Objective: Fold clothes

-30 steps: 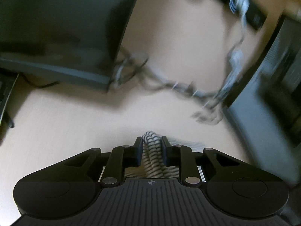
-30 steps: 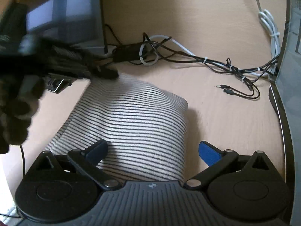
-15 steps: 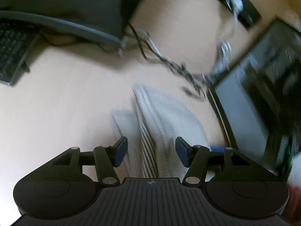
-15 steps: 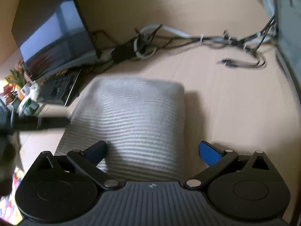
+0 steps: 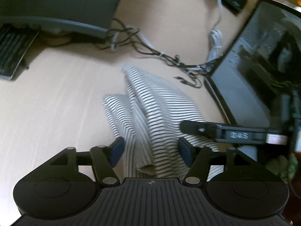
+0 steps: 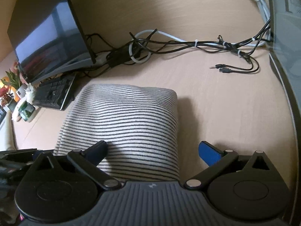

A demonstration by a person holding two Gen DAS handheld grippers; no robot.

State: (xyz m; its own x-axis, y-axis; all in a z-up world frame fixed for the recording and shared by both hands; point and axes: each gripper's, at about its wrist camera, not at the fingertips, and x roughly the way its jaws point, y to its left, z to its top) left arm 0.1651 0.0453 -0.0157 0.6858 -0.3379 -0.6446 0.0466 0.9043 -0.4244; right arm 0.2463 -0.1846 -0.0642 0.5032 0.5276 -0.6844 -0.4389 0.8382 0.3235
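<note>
A white garment with thin black stripes (image 6: 129,126) lies folded into a thick rectangle on the light wooden desk (image 6: 216,113). In the left wrist view it (image 5: 158,111) shows its layered edges. My left gripper (image 5: 150,150) is open and empty, just above the garment's near end. My right gripper (image 6: 154,152) is open wide and empty, its fingers either side of the garment's near right corner. The right gripper's body (image 5: 225,131) shows at the right of the left wrist view, over the garment.
A monitor (image 6: 50,35) and a keyboard (image 6: 54,94) stand at the left. Tangled cables (image 6: 188,45) run across the back of the desk. A dark computer case (image 5: 254,75) stands at the right. Small items and flowers (image 6: 17,94) sit far left.
My left gripper has let go of the striped garment and opened, then drawn back above it. The garment now lies folded flat. My right gripper stayed open and lifted slightly.
</note>
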